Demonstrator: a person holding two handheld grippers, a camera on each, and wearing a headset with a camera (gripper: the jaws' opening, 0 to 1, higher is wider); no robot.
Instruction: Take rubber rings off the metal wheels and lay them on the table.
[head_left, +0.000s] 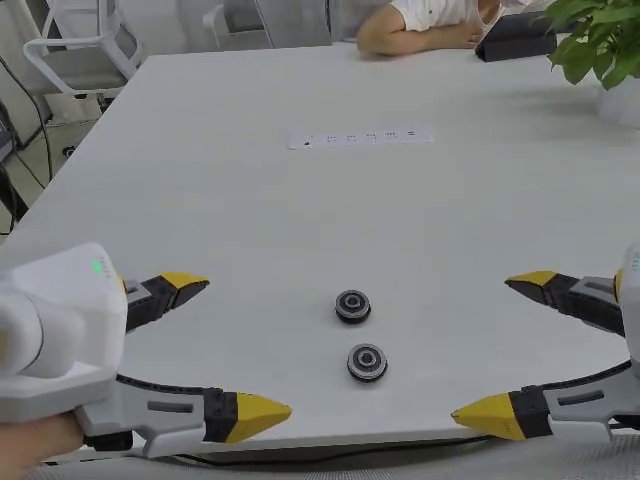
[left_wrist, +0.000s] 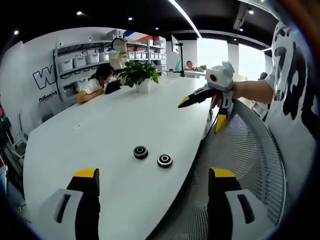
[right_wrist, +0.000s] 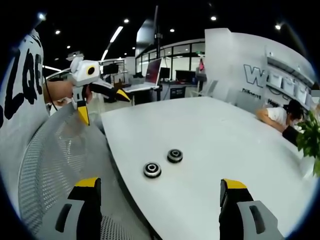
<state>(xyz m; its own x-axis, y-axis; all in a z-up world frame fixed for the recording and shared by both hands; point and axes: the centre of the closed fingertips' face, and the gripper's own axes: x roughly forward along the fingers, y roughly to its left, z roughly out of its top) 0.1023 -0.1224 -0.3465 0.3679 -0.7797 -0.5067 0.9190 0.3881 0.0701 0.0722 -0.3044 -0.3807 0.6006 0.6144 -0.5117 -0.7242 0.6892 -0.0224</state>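
Observation:
Two small metal wheels with black rubber rings lie flat on the white table (head_left: 300, 210) near its front edge: a farther wheel (head_left: 352, 306) (left_wrist: 140, 152) (right_wrist: 175, 155) and a nearer wheel (head_left: 367, 362) (left_wrist: 164, 160) (right_wrist: 152, 170). My left gripper (head_left: 232, 347) (left_wrist: 153, 175) (right_wrist: 105, 109) hovers open to the left of them. Opposite it, my right gripper (head_left: 495, 348) (right_wrist: 160, 183) (left_wrist: 200, 117) is open on their right. Each gripper's yellow-tipped jaws stand wide apart with nothing between them, and both are clear of the wheels.
A socket strip (head_left: 360, 137) is set into the table's middle. At the far end a person's arm (head_left: 415, 35) rests on the table beside a dark object (head_left: 515, 40). A potted plant (head_left: 600, 45) stands far right, a white chair (head_left: 85, 40) far left. A grey mesh chair (left_wrist: 250, 150) sits at the front edge.

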